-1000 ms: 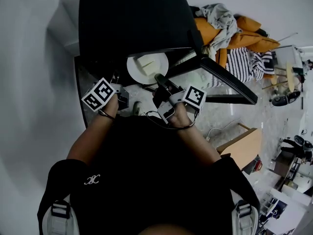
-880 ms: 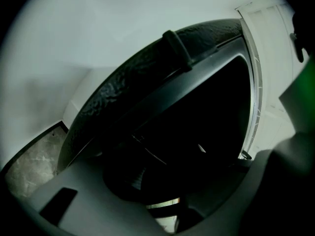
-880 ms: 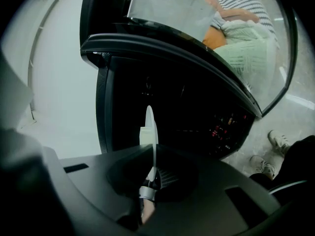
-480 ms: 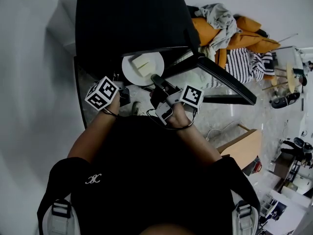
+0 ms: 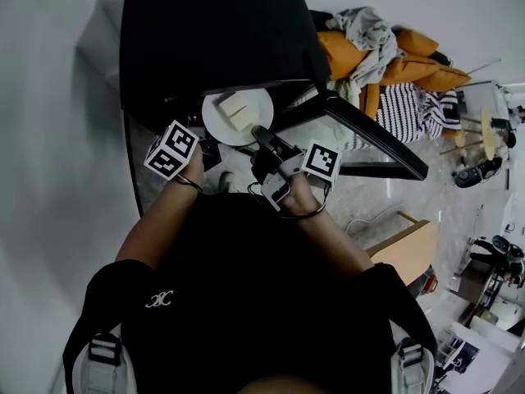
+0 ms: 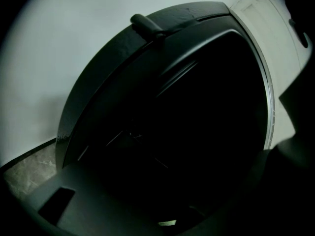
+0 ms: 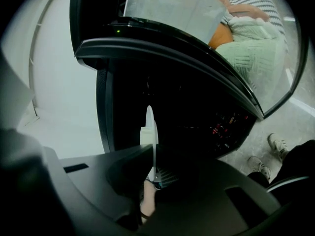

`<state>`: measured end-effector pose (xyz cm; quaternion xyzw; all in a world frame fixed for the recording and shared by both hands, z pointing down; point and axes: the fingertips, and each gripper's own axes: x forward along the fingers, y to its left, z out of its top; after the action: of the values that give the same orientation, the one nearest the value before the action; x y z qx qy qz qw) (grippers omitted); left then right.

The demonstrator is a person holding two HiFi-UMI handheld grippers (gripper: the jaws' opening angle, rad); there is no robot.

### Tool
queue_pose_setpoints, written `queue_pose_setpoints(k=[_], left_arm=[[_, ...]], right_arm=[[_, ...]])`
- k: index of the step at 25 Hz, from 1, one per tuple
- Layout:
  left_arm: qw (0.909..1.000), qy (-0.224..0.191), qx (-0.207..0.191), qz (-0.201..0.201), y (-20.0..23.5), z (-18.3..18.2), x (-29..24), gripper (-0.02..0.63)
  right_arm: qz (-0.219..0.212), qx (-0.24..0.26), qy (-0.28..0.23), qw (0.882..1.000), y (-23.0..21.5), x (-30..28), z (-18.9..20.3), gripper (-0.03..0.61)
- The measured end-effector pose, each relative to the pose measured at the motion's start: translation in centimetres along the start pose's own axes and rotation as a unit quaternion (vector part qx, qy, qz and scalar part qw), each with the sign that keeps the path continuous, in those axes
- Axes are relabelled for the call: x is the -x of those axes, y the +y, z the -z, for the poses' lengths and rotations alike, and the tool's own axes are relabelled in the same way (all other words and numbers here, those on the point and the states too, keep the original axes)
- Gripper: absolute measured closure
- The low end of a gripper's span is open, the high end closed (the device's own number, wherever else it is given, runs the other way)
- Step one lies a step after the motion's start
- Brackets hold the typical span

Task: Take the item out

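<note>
A white plate [image 5: 238, 121] carrying a pale block of food [image 5: 235, 107] hangs just in front of the black oven's [image 5: 213, 31] opening. My right gripper [image 5: 262, 136] is shut on the plate's near rim. In the right gripper view the plate [image 7: 150, 127] shows edge-on, clamped between the jaws of the right gripper [image 7: 153, 173], with the food block [image 7: 145, 134] on its left face. My left gripper [image 5: 202, 151] hovers beside the plate's left, close to the oven front; its jaws are lost in the dark. The left gripper view shows mostly the black oven [image 6: 162, 107].
The oven's door [image 5: 369, 134] stands open, jutting out to the right. The oven sits on a marble counter [image 6: 27, 168] against a white wall [image 6: 74, 43]. Beyond lie a pile of clothes on an orange seat [image 5: 385, 48] and a cardboard box [image 5: 406, 249] on the floor.
The plate in my right gripper has shifted a little to the left. My left gripper has moved slightly up toward the oven front.
</note>
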<state>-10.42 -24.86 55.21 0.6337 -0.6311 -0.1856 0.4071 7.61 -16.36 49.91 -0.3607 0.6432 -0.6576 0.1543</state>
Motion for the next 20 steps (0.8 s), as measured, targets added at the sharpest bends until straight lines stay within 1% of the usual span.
queue_pose_setpoints(k=[4, 11, 17, 20], left_arm=[[0.9998, -0.02, 0.001, 0.002, 0.2, -1.1, -0.5, 0.48], [0.9987, -0.05, -0.004, -0.003, -0.1, -0.2, -1.4, 0.48], [0.9969, -0.067, 0.032, -0.025, -0.7, 0.0, -1.9, 0.48], [0.9963, -0.074, 0.033, -0.03, -0.6, -0.3, -2.0, 0.482]], right_arm=[[-0.005, 0.003, 0.007, 1.0, 0.4, -0.1, 0.1, 0.557], [-0.022, -0.02, 0.012, 0.999, -0.4, 1.1, -1.4, 0.557], [-0.023, -0.019, 0.026, 0.999, -0.4, 2.6, -1.8, 0.557], [-0.025, -0.017, 0.028, 0.999, -0.3, 2.7, -1.9, 0.557]])
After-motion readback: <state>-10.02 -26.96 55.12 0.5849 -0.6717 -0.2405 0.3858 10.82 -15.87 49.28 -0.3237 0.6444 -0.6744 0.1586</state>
